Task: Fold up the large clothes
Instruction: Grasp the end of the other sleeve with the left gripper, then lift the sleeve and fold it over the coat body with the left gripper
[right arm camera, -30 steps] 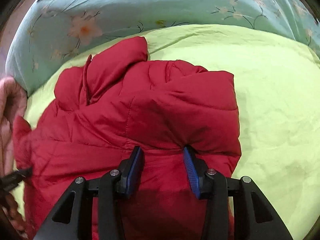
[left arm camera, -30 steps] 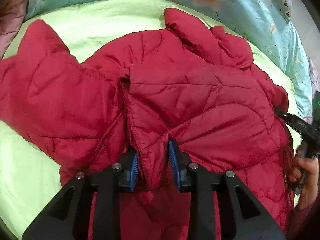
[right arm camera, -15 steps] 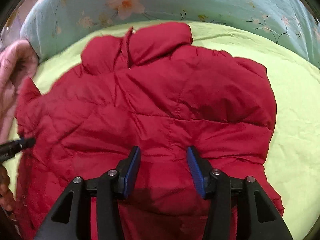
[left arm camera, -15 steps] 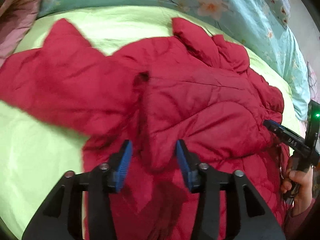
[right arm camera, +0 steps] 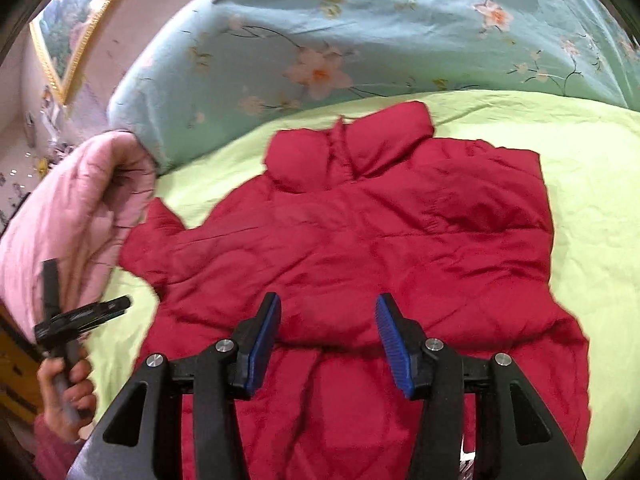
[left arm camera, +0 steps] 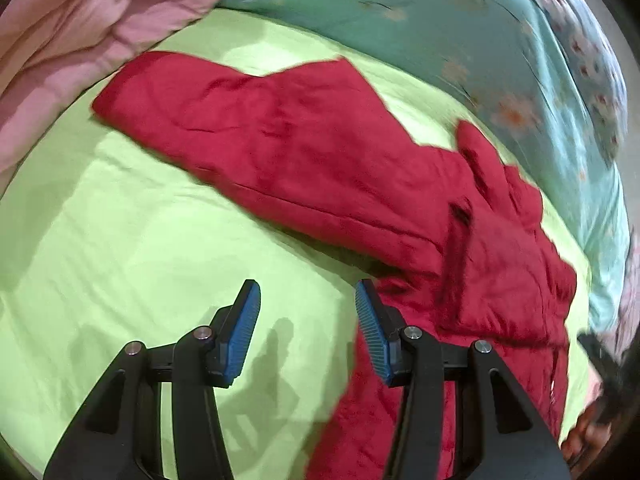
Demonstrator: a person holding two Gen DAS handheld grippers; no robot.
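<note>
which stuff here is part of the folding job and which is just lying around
Part of the job:
red puffer jacket
left gripper, jaws open
right gripper, jaws open

Just lying about:
pink quilt
floral blue duvet
green sheet
framed picture

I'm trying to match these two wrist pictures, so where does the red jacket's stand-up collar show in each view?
Left wrist view: the collar sits right of centre, blurred, near the floral quilt.
Right wrist view: the collar sits above centre, at the jacket's far end, below the same quilt.
Shared landmark: the pink blanket, upper left in the left wrist view, at the left edge in the right wrist view.
</note>
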